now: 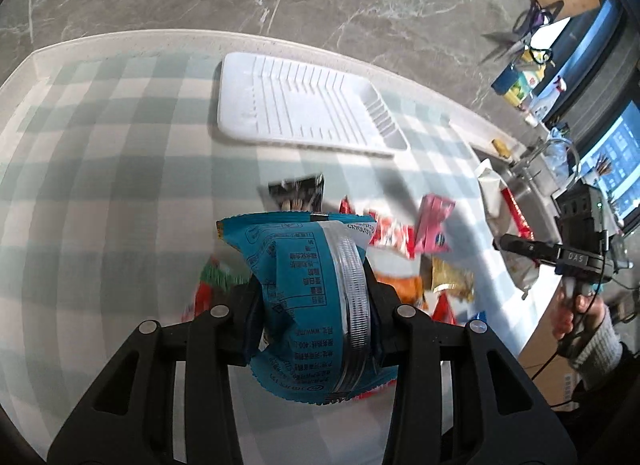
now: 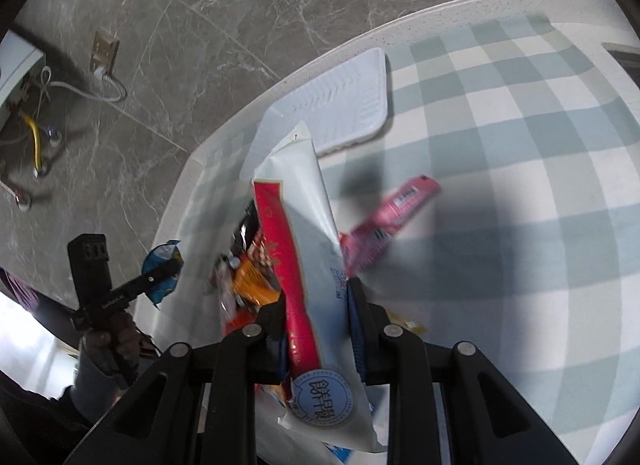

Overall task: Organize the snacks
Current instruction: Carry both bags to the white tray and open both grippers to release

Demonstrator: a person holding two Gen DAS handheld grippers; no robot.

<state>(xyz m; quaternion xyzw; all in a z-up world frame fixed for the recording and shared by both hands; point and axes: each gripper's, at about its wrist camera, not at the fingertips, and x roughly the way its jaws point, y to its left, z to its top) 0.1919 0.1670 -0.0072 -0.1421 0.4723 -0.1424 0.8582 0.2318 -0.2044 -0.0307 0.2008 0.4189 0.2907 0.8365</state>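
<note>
Blue packet (image 1: 316, 305) sits clamped in your left gripper (image 1: 314, 301), white-and-red packet (image 2: 316, 305) clamped in your right gripper (image 2: 316, 305), both above the pile, short of the white tray (image 1: 296, 105); slick wrappers could slip out.

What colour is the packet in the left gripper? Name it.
Blue packet, clearest in the left wrist view.

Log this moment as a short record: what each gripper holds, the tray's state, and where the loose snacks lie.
left gripper: shut on blue packet, held above the table
right gripper: shut on white packet with a red stripe
tray: white, ribbed, nothing in it, on the checked cloth
loose snacks: pink packet, orange packet and others piled on the cloth, near side of the tray
</note>
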